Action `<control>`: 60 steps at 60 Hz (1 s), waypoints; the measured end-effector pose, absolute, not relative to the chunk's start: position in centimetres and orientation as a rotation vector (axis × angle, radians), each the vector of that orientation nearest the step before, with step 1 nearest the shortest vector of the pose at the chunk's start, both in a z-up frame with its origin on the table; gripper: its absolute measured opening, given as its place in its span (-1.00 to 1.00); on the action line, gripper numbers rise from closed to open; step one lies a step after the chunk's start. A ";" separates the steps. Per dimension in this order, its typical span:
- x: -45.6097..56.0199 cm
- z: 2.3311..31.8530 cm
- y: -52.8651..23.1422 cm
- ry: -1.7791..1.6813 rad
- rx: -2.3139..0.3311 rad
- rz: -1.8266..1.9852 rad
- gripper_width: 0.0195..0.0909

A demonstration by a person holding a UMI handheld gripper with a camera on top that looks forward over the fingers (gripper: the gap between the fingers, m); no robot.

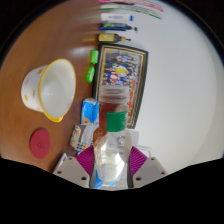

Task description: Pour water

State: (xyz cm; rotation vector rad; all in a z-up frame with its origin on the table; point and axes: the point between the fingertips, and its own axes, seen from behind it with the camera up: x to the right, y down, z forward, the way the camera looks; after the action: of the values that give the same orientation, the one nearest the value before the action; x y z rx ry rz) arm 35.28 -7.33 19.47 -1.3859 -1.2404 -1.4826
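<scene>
The claw holds a clear plastic water bottle; both purple pads press against its sides, one at each side, so the bottle is clamped between the fingers. The bottle has a green label band (its upper part is hard to see because the plastic is transparent).

Beyond the fingers lies the wooden desk. To the left stands a white bowl with a yellow rim, and near it, closer to the claw, lies a round dark red coaster. Straight ahead lies a dark rectangular board with colourful pictures, with a green object just beside its left edge. Farther away are several markers.
</scene>
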 end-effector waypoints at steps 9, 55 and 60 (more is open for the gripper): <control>36.7 19.2 -8.6 -0.878 -1.669 -1.124 -0.34; 35.7 6.3 -9.5 -0.053 -1.933 0.000 -0.18; 35.8 6.0 -9.4 -0.057 -1.959 -0.012 0.01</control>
State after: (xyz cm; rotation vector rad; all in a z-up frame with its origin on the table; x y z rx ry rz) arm 35.84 -9.36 6.01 -1.9595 -0.0571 -0.0116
